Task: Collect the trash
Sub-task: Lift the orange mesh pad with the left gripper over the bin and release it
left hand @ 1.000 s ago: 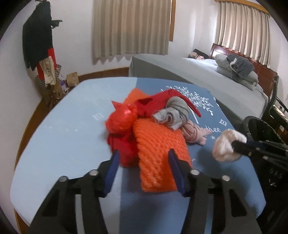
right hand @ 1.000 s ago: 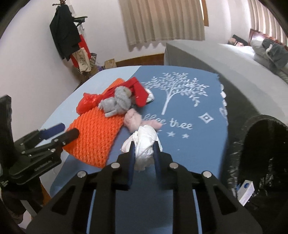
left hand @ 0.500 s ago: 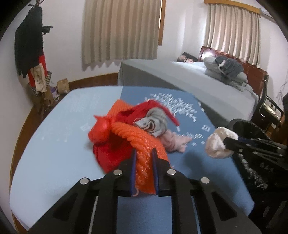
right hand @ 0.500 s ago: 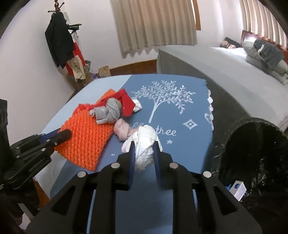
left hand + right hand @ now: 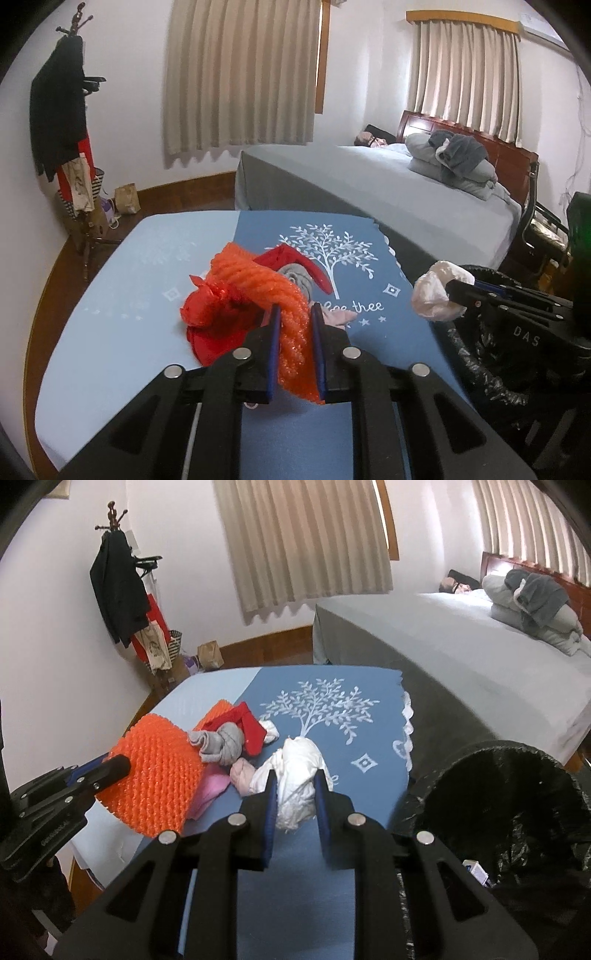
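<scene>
Gripping crumpled white tissue wad (image 5: 297,782) in my right gripper (image 5: 295,797); left gripper (image 5: 295,339) pinches orange foam netting (image 5: 291,321). Black-lined bin (image 5: 509,812) sits right, nearer my right gripper.

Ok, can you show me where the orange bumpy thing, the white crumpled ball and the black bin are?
orange foam net (image 5: 295,306), left wrist view, the strip pinched between the fingers.
white crumpled wad (image 5: 297,775), right wrist view, its middle.
black trash bin (image 5: 491,753), right wrist view, the far rim.
</scene>
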{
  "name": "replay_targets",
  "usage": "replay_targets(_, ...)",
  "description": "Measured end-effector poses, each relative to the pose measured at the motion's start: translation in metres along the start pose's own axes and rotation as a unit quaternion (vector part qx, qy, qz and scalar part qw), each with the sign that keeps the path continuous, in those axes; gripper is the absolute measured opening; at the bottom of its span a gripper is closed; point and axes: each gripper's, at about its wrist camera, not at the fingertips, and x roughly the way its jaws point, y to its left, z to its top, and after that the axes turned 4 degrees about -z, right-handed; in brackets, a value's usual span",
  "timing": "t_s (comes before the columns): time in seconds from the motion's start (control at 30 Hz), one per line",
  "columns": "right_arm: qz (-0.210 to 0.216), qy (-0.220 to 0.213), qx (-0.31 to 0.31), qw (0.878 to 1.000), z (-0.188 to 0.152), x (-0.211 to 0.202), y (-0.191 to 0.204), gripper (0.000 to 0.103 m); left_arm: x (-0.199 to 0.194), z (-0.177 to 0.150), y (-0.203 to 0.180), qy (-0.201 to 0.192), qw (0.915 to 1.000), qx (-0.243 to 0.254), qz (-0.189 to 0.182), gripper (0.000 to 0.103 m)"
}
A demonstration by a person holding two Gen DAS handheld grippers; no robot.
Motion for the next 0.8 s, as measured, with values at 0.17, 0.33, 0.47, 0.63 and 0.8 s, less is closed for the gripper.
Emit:
replay_targets(0.17,-0.002,-0.011,0.002,1.000,0.004,-0.012,-0.002,0.019,-0.013,0.005,-0.003,-0.011,0.9999,0.005,0.004,0.016)
replay_targets(0.33,-0.005,-0.023,0.001,1.000,0.009,-0.027,-0.003,0.019,-0.023,0.010,-0.010,-0.025,0.9996,0.009,-0.002,0.016)
replay_targets(0.47,-0.008,-0.032,0.003,0.999,0.013,-0.040,-0.008,0.019,-0.028,0.017,-0.017,-0.035,0.9993,0.011,-0.010,0.016)
replay_targets(0.63,-0.016,-0.046,0.011,0.999,0.016,-0.059,-0.016,0.019,-0.039,0.026,-0.029,-0.055,0.9979,0.018,-0.030,0.016)
replay_targets(0.8,-0.027,-0.058,0.016,0.998,0.019,-0.074,-0.024,0.019,-0.047,0.035,-0.041,-0.071,0.9960,0.024,-0.049,0.016)
